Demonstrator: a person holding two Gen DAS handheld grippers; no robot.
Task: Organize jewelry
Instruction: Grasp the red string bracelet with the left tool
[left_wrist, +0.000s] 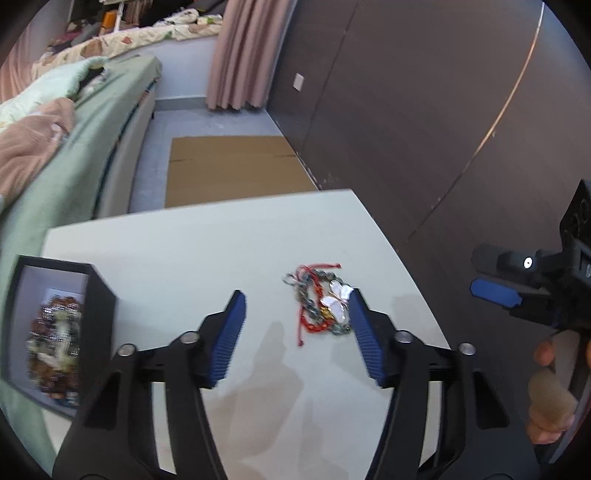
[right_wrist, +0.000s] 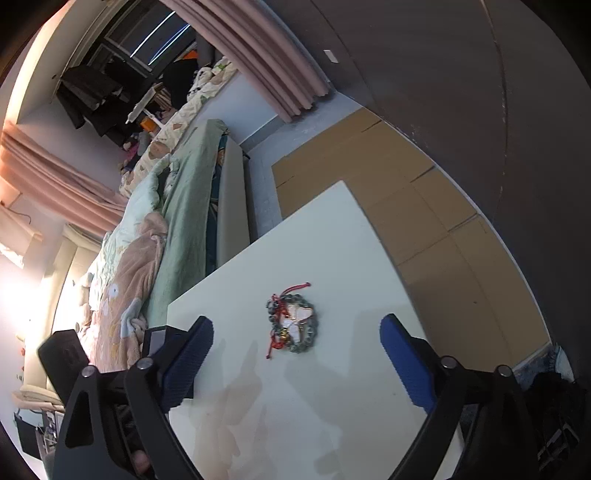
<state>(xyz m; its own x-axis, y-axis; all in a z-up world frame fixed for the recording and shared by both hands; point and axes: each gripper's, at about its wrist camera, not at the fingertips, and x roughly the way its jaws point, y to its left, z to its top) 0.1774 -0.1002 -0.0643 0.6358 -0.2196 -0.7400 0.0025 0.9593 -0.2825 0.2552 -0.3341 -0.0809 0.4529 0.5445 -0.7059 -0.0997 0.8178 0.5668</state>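
A small pile of jewelry (left_wrist: 320, 303) lies on the white table (left_wrist: 207, 251): a grey-green bead bracelet, a red cord and a white butterfly pendant. It also shows in the right wrist view (right_wrist: 293, 324). My left gripper (left_wrist: 295, 321) is open above the table, and its right finger pad (left_wrist: 365, 343) is next to the pile. My right gripper (right_wrist: 295, 349) is open and empty, hovering just short of the pile; it also shows at the right edge of the left wrist view (left_wrist: 496, 291). A black jewelry box (left_wrist: 55, 332) with blurred pieces inside stands at the table's left edge.
A bed with green and pink bedding (left_wrist: 55, 147) runs along the table's left side. Flat cardboard (left_wrist: 232, 170) lies on the floor beyond the table. A dark wardrobe wall (left_wrist: 424, 110) stands to the right. Pink curtains (left_wrist: 243, 55) hang at the back.
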